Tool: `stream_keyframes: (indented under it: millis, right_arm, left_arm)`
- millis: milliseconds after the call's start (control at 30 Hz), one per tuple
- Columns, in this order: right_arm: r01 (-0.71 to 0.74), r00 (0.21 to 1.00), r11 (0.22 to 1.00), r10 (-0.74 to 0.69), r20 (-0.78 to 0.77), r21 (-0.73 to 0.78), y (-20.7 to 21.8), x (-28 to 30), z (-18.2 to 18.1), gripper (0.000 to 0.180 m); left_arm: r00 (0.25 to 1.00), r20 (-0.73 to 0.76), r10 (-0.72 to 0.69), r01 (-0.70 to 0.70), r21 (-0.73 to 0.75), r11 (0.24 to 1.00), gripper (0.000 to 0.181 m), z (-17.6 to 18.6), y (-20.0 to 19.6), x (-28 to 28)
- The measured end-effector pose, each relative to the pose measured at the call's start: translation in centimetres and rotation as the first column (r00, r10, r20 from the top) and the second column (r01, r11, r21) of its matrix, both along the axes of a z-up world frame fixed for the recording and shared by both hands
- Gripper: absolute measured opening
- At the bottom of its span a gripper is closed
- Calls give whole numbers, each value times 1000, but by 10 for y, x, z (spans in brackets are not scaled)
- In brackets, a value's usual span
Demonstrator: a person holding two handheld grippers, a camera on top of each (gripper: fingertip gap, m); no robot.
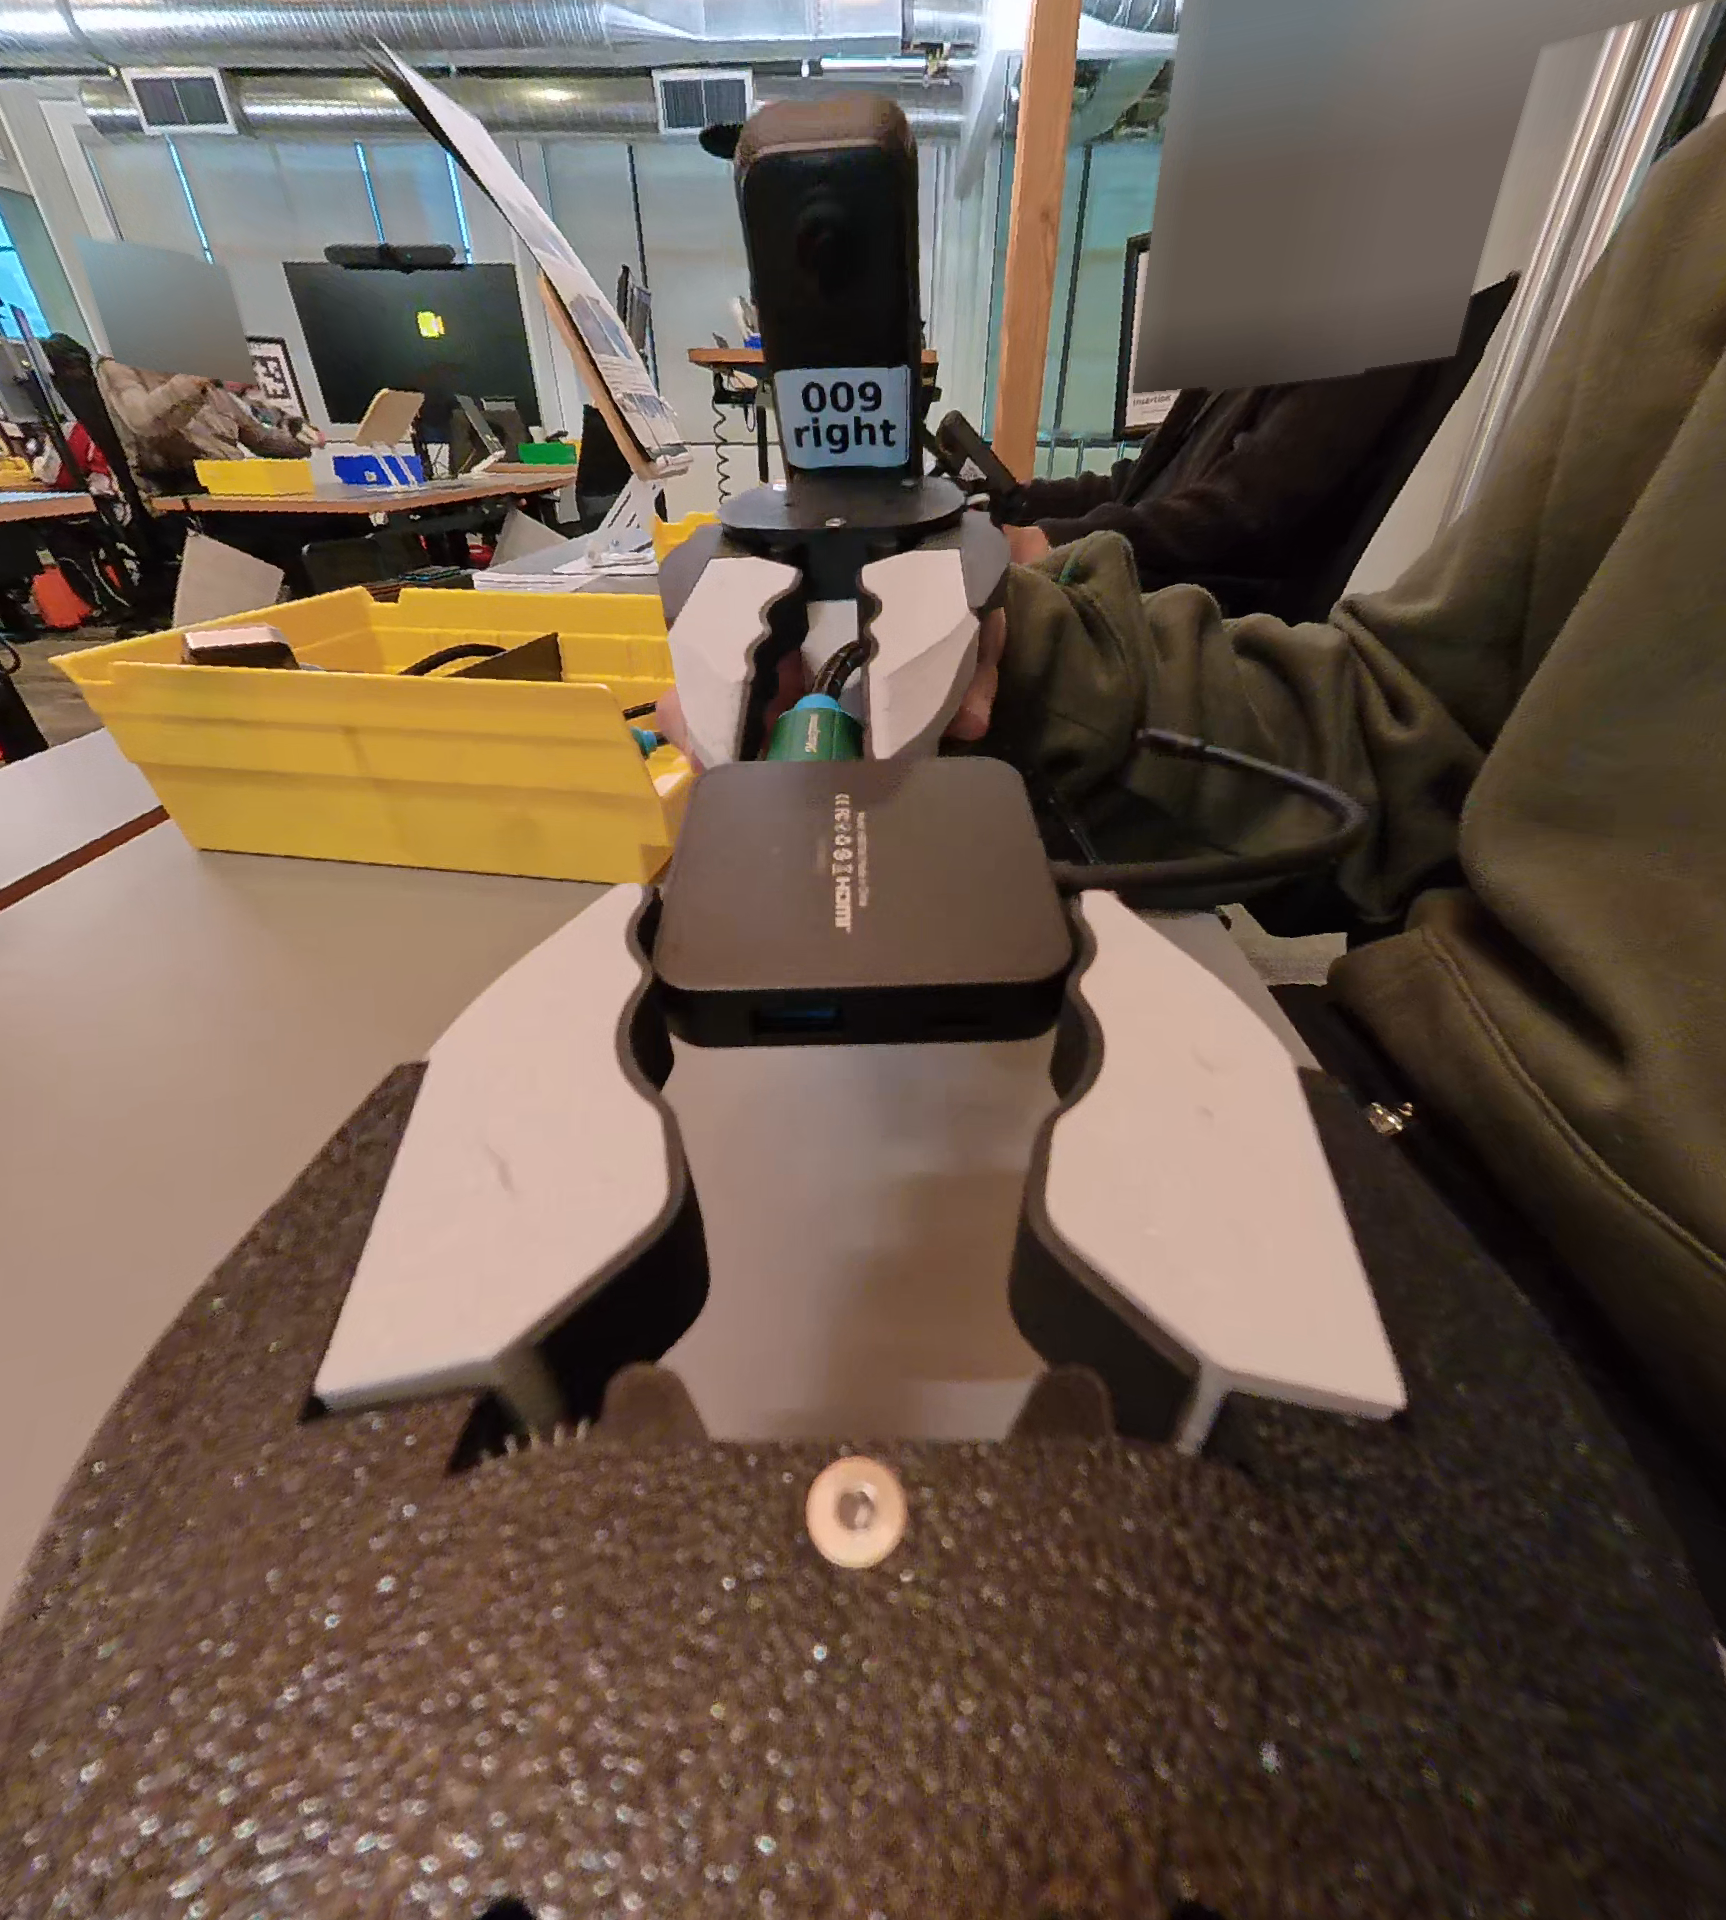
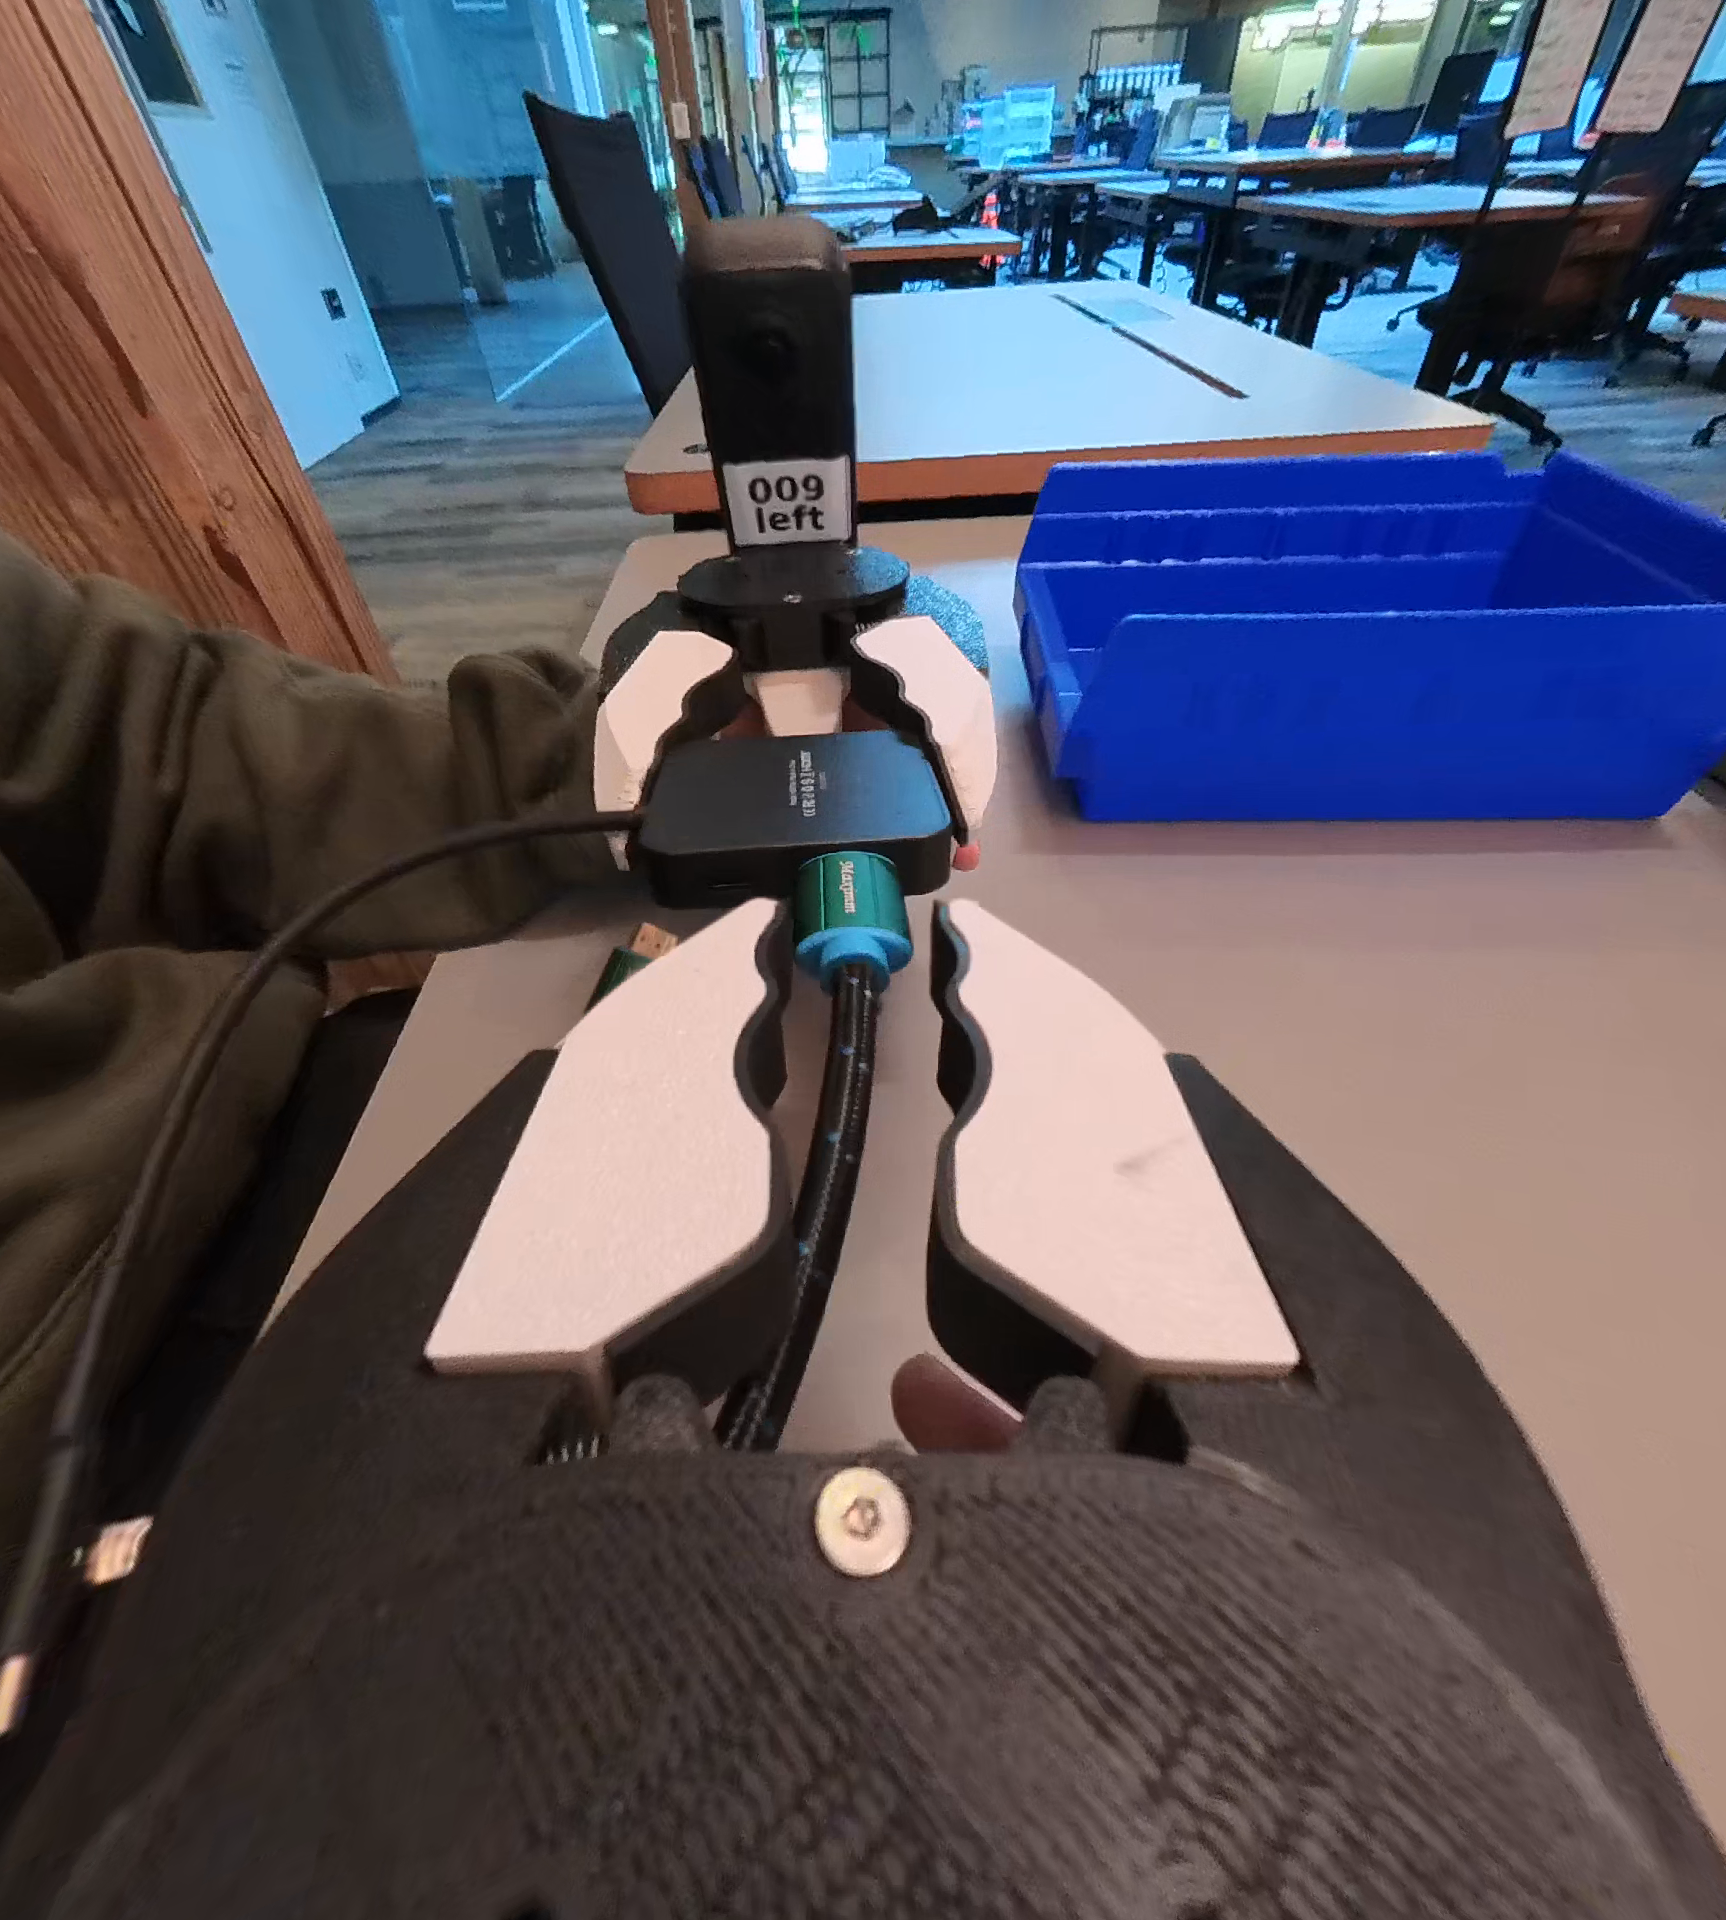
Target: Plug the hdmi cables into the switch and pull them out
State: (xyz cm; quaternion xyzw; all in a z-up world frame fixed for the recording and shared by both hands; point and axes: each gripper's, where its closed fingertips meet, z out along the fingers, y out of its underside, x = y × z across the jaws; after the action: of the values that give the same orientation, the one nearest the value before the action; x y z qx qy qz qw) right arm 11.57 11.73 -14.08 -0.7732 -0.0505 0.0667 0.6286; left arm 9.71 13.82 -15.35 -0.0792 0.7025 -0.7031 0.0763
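My left gripper (image 1: 864, 935) is shut on the black switch (image 1: 859, 862), one finger on each side, holding it just above the grey table (image 1: 215, 1039). A green HDMI plug (image 2: 843, 899) with a blue collar sits in the switch's (image 2: 791, 805) port facing my right gripper (image 2: 859, 920). The right gripper's fingers straddle the plug with small gaps and do not clamp it; its braided cable (image 2: 838, 1122) runs back between them. The left gripper (image 2: 791, 826) shows opposite in the right wrist view, the right gripper (image 1: 807, 717) in the left wrist view. A second green plug (image 2: 635, 956) lies on the table.
A yellow bin (image 1: 371, 758) holding a cable stands left of the switch. A blue bin (image 2: 1410, 665) stands at the right. The switch's own black lead (image 2: 319, 914) loops over an olive sleeve (image 2: 111, 779). A person sits close behind (image 1: 1254, 499).
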Motion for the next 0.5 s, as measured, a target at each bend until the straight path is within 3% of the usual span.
stream_keyframes:
  millis: [300, 500]
  right_arm:
    - [4, 999, 1000, -4, 32, -24, 5, 0, -6, 23]
    - [-8, 997, 999, 11, -73, 32, 8, 0, -3, 22]
  left_arm:
    - [1000, 4, 10, -10, -6, 1000, 72, -2, 2, 1]
    - [1000, -3, 18, -18, -14, 1000, 72, -4, 4, 2]
